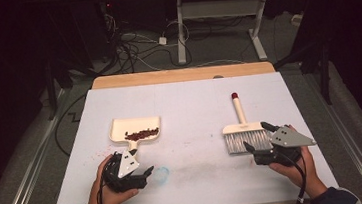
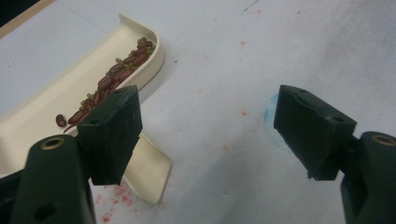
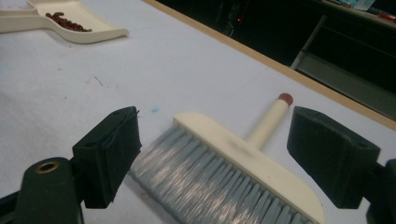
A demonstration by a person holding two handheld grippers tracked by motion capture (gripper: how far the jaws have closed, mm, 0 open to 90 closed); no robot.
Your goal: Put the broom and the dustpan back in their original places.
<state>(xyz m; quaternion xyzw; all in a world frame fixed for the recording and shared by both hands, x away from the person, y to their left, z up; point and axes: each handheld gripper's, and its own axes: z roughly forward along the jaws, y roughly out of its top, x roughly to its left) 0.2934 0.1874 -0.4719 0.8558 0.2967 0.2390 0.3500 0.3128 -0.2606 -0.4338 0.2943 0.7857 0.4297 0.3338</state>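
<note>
A cream dustpan [image 1: 121, 128] lies left of centre on the white table, with a line of red beans [image 1: 142, 134] in it. My left gripper [image 1: 137, 164] is open just near of the pan's short handle [image 2: 149, 172]; its left jaw hangs over that handle and nothing sits between the jaws. In the left gripper view the beans [image 2: 116, 74] lie along the pan's [image 2: 46, 107] rim. A cream brush [image 1: 241, 121] with grey bristles and a red-tipped handle lies to the right. My right gripper [image 1: 258, 135] is open, its jaws either side of the bristle head [image 3: 243, 154].
Faint red specks [image 2: 116, 198] and a blue smear [image 1: 161, 174] mark the table near the left gripper. The table's wooden far edge [image 1: 181, 75] runs across the back. Beyond it are floor cables and a white desk frame [image 1: 180, 26].
</note>
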